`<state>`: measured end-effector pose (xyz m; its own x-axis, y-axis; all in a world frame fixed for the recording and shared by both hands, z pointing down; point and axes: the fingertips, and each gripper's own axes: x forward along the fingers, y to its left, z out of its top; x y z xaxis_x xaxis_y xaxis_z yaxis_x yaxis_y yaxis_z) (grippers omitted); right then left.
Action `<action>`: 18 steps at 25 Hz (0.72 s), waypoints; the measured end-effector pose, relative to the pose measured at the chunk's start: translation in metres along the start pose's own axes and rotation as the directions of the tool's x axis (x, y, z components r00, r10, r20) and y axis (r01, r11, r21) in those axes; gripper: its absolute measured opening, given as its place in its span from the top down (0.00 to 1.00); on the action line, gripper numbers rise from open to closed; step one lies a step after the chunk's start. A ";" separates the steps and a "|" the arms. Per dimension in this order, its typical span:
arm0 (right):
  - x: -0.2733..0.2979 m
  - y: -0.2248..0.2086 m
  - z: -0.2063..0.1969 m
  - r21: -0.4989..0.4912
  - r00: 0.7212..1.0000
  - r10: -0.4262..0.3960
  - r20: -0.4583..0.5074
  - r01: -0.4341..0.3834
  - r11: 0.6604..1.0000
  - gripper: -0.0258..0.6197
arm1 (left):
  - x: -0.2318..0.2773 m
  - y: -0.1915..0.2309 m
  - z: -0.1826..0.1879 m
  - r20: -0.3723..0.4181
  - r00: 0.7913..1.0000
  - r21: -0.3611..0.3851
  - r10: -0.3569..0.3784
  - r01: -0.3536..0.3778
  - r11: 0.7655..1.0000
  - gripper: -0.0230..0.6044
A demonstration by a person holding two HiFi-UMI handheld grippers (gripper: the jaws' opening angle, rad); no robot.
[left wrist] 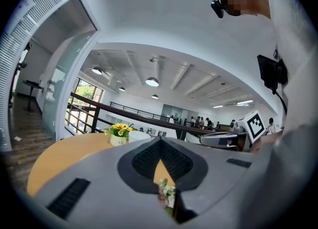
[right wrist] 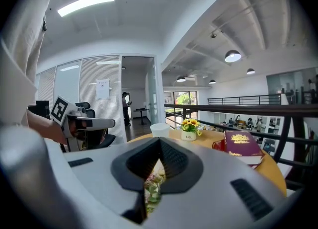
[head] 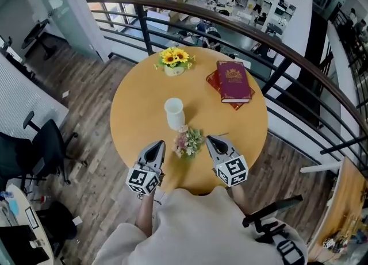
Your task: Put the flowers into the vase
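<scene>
Flowers [head: 188,141], a small pale bunch, lie on the tabletop [head: 132,108] near its 6 o'clock edge, just short of the white vase [head: 174,112] at the centre. They look light, soft and easily crushed, so the hold belongs on the stems, not the blooms; which end carries the stems is unclear. The vase looks light enough to tip. The left tongs [head: 159,143] sit at the bunch's 9 o'clock and the right tongs [head: 210,139] at 3, both pointing nearly level toward 12, both pressed together on nothing

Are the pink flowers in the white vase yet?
Out. The flowers lie on the table beside the upright white vase.
</scene>
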<state>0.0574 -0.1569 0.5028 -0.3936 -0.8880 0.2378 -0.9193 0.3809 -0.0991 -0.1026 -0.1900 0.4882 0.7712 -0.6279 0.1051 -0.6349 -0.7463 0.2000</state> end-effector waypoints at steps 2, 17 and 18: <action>-0.009 -0.005 0.001 -0.002 1.000 0.012 -0.008 -0.012 1.000 0.95 | -0.001 -0.006 -0.003 -0.002 1.000 -0.013 0.019 -0.019 1.000 0.95; -0.026 -0.013 -0.055 0.089 0.986 0.095 -0.139 -0.083 0.993 0.95 | -0.011 -0.034 -0.056 -0.118 0.989 -0.096 0.092 -0.103 0.990 0.95; -0.027 -0.010 -0.060 0.094 0.983 0.101 -0.153 -0.087 0.992 0.95 | -0.013 -0.034 -0.060 -0.128 0.987 -0.103 0.092 -0.106 0.989 0.96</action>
<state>0.0779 -0.1212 0.5553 -0.4791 -0.7953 0.3715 -0.8777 0.4306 -0.2102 -0.0880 -0.1435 0.5389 0.7089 -0.6605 0.2474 -0.7047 -0.6488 0.2872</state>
